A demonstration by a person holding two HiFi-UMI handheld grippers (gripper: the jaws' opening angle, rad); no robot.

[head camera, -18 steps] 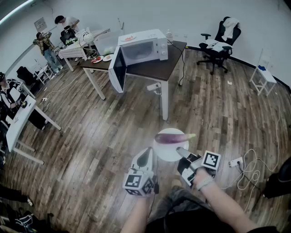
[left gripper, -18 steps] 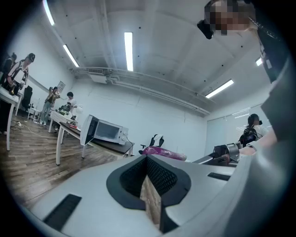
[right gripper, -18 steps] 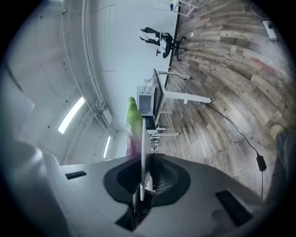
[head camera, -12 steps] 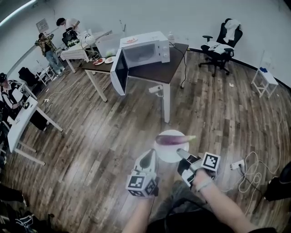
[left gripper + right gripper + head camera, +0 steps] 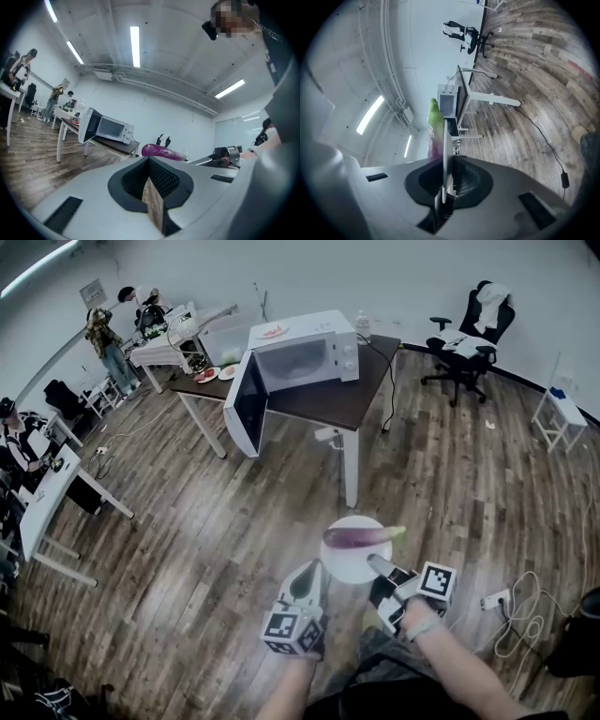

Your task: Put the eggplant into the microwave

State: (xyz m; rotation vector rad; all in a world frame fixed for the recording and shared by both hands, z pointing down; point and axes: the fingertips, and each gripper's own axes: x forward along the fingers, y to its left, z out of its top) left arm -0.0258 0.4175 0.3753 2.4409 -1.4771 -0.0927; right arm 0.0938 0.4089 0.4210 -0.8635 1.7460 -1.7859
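Observation:
A purple eggplant (image 5: 356, 537) with a green stem lies across a white plate (image 5: 349, 563) carried in the air above the floor. My right gripper (image 5: 378, 566) is shut on the plate's near right rim. In the right gripper view the plate (image 5: 446, 140) shows edge-on between the pads, with the eggplant (image 5: 436, 124) just beyond it. My left gripper (image 5: 313, 571) is shut on nothing, just left of the plate; its own view shows the eggplant (image 5: 162, 151) over its closed tips (image 5: 149, 161). The white microwave (image 5: 305, 354) stands ahead on a dark table (image 5: 347, 399), its door (image 5: 246, 395) swung open to the left.
A cable hangs from the table's right side, and a power strip (image 5: 495, 600) with cords lies on the wood floor at right. An office chair (image 5: 466, 334) stands at the back right. Desks and several people are at the far left.
The microwave and table sit slightly lower and further right in the head view. Both grippers and the plate with the eggplant keep the same arrangement.

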